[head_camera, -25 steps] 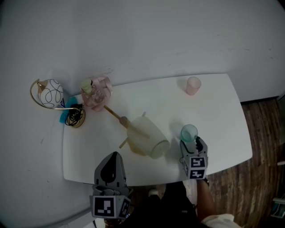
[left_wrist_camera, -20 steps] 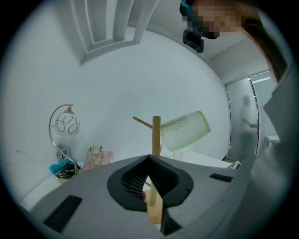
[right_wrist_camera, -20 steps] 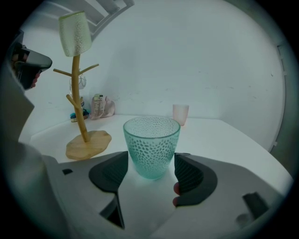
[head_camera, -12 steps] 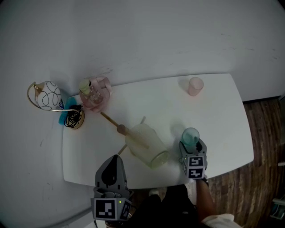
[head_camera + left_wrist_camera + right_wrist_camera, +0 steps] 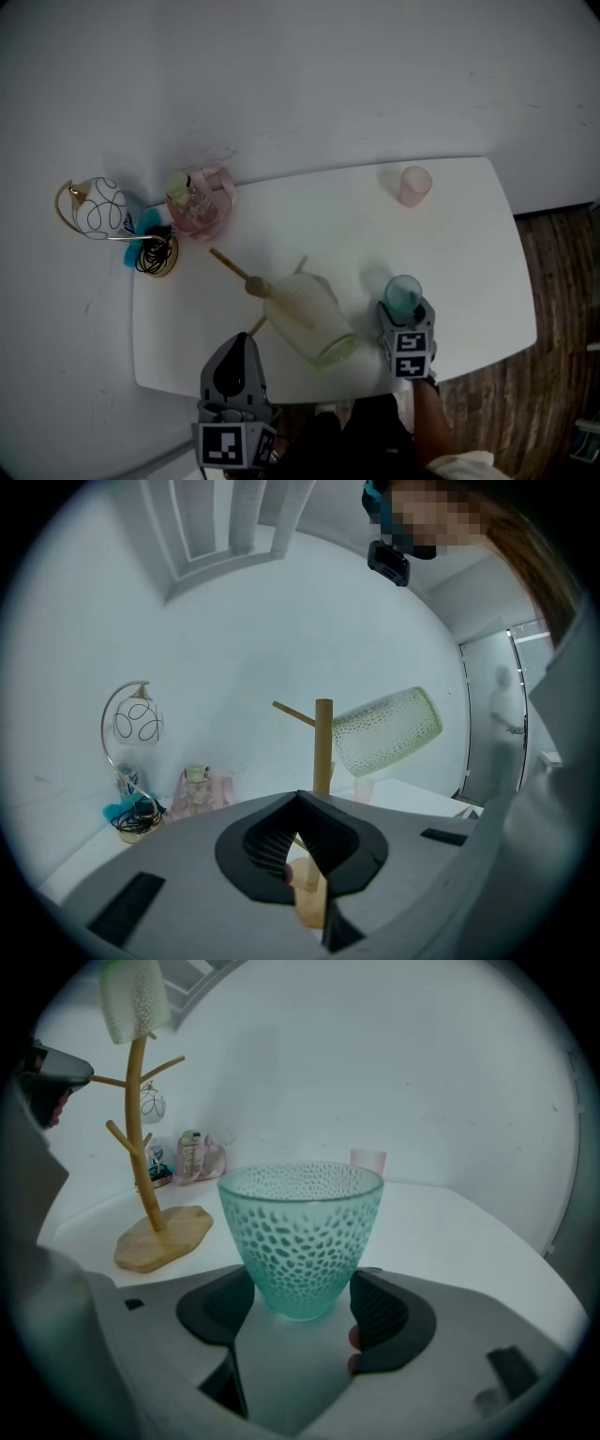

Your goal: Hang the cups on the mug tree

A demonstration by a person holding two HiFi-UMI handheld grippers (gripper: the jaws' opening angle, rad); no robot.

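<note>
My right gripper (image 5: 302, 1311) is opening wide around the cup (image 5: 300, 1232), not yet gripping; the tree (image 5: 139, 1129) is waiting leftward.

At the far left corner of the white tabletop (image 5: 469, 244) stands a gold-hooped globe ornament (image 5: 97, 208). A coiled black cable (image 5: 153, 253) lies at its foot, and a pink holder (image 5: 202, 206) is just to the right.

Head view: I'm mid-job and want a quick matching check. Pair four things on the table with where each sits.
Things:
1. teal cup
2. pink cup
3. pale green cup
4. globe lamp

Places:
A. far left corner
B. hung on the mug tree
C. near edge, right side
D. far edge, right side

Pairs: 1-C, 2-D, 3-B, 4-A
</note>
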